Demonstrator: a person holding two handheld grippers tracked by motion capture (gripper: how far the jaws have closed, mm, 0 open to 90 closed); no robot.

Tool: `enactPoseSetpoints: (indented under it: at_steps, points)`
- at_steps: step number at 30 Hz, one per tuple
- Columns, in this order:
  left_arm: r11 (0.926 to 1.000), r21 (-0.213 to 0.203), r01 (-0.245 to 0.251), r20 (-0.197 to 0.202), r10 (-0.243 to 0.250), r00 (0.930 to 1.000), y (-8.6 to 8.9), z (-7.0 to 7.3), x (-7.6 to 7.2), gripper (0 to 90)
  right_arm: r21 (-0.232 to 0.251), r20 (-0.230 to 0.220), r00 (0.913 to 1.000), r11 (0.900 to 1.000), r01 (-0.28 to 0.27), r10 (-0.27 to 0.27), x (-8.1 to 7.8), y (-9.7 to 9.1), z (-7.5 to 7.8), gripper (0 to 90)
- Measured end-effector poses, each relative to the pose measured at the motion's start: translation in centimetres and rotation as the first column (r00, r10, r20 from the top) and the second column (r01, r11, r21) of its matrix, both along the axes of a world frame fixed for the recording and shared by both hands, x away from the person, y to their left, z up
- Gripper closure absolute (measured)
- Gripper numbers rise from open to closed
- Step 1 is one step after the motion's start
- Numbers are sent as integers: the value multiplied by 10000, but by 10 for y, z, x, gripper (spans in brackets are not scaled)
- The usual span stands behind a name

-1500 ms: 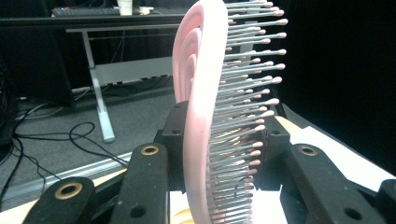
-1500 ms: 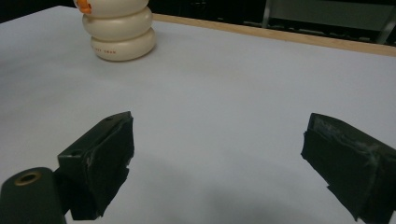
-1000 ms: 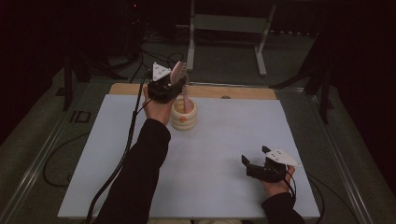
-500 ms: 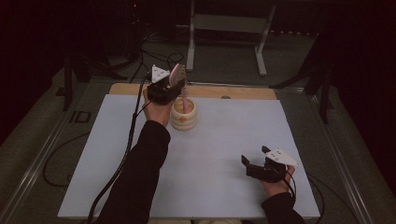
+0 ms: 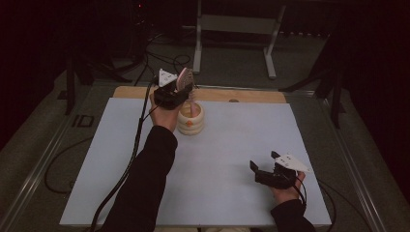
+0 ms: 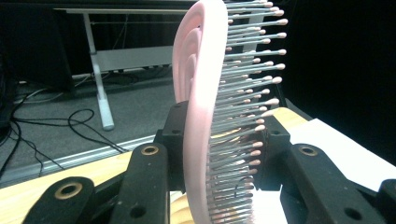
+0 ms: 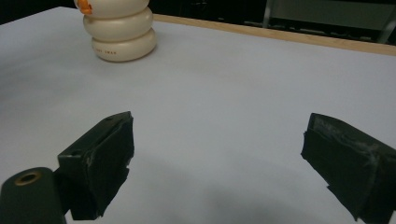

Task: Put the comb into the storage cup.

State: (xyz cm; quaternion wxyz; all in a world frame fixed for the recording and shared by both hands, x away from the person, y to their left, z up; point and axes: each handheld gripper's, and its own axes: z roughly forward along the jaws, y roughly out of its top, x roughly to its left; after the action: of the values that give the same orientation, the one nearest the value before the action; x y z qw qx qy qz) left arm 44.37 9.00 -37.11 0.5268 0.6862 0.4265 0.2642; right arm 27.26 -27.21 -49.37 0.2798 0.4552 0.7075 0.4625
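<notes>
Left tongs: we see the left tongs [image 5: 181,92] at the far side of the desk, raised over the cream holder, with the two black jaws pinching a pink hairbrush between them.
Hairbrush: in the left gripper view we find the pink hairbrush [image 6: 205,107] standing nearly upright, its curved back turned to the left jaw and its metal bristles with pale tips pointing to the right jaw. In the high view its handle [image 5: 193,107] runs down into the mouth of the holder.
Holder: we make out a cream holder [image 5: 191,121] shaped like stacked rounded rings, with a small orange mark on its side, standing on the white sheet near the far wooden edge. From the right gripper view it sits well apart, up at the far left [image 7: 120,31].
Right tongs: we see the right tongs [image 5: 258,169] low at the near right of the desk, jaws spread wide with nothing between them but bare white sheet [image 7: 219,140].
Desk: we note a white sheet [image 5: 232,145] covering the desk, with a strip of wood [image 5: 251,95] showing along the far edge.
Arms: dark sleeves come in from the bottom, the left forearm [image 5: 145,179] stretched far across the sheet.
</notes>
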Motion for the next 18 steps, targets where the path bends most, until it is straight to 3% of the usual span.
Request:
enactPoseSetpoints:
  at_steps: [18]
  points:
    - [9999, -137, -43, -115, 42, 9999, -1, -7, 1, 651, -29, -21, 10000, 10000, 93, -93, 0, -1, 0, 88]
